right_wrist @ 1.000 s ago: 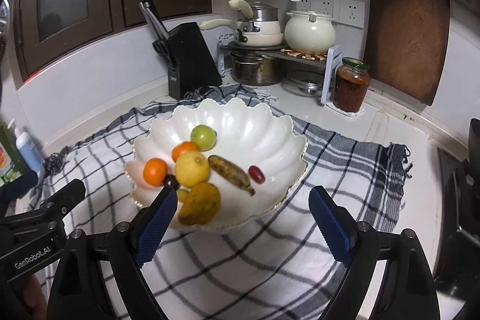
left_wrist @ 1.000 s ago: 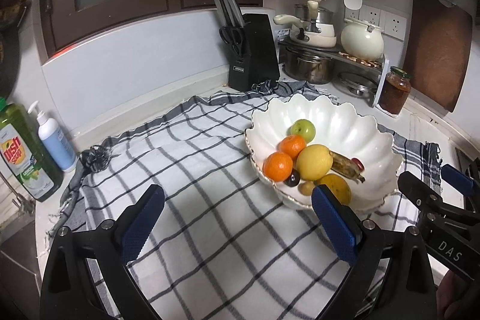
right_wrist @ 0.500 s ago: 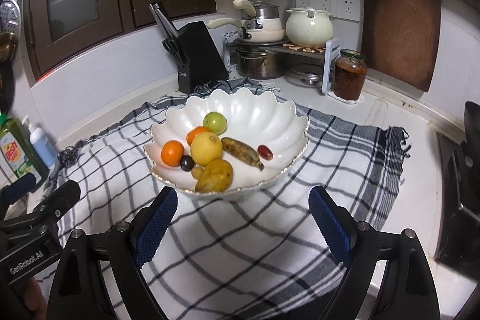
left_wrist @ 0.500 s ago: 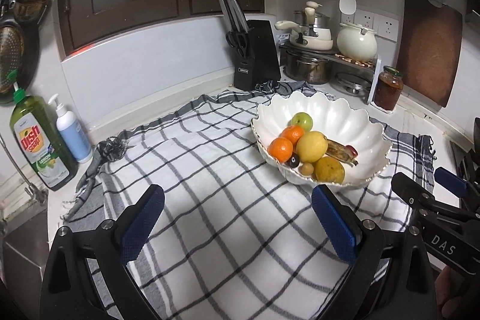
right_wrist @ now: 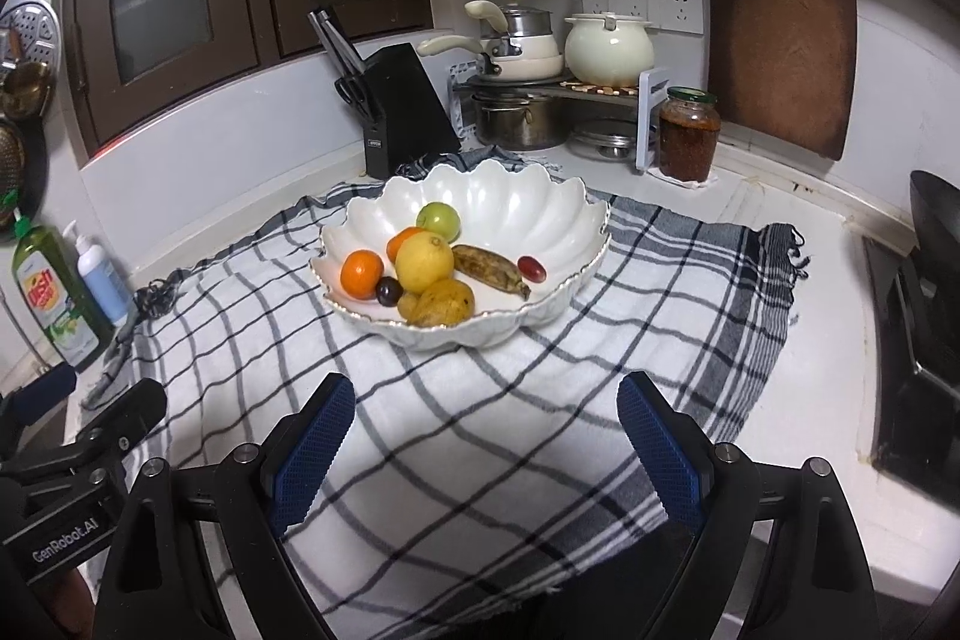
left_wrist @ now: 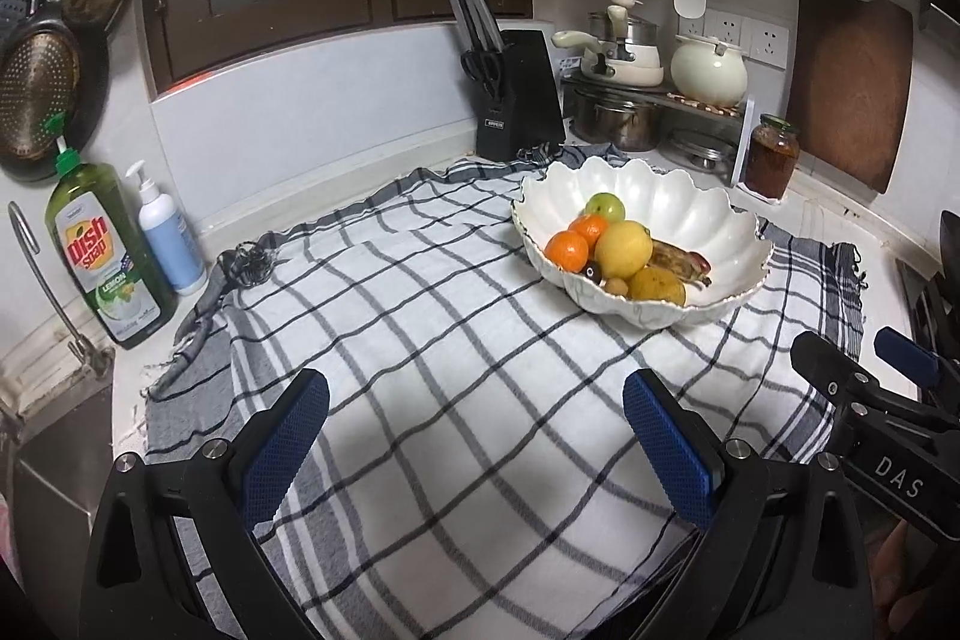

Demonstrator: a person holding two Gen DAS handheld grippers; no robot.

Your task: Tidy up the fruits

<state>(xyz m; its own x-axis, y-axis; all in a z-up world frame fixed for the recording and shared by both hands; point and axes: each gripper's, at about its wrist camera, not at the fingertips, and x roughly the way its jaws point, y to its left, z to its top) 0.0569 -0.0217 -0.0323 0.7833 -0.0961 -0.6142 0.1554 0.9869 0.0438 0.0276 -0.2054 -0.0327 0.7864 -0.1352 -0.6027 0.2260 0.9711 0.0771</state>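
A white scalloped bowl [right_wrist: 540, 214] [left_wrist: 690, 196] stands on a checked cloth [right_wrist: 480, 430] [left_wrist: 420, 370]. It holds several fruits: a lemon [right_wrist: 424, 261], two oranges [right_wrist: 362, 273], a green apple [right_wrist: 438, 219], a spotted banana [right_wrist: 489, 268], a yellow pear [right_wrist: 445, 303], a dark plum [right_wrist: 389, 290] and a red grape [right_wrist: 532, 268]. My right gripper [right_wrist: 486, 436] hangs open over the cloth, well short of the bowl. My left gripper [left_wrist: 474, 436] is open too, nothing between its blue pads [left_wrist: 288, 448], with the bowl ahead to its right.
A knife block [left_wrist: 519, 94], pots on a rack [right_wrist: 528, 118] and a jar [right_wrist: 688, 133] stand behind the bowl. Dish soap [left_wrist: 102, 244] and a pump bottle [left_wrist: 168, 232] sit at the left by the sink. A stove [right_wrist: 918, 340] lies at the right edge.
Both grippers have drawn back from the bowl, which now looks smaller and farther away in both views. More of the cloth and the soap bottles have come into sight. Both stay open.
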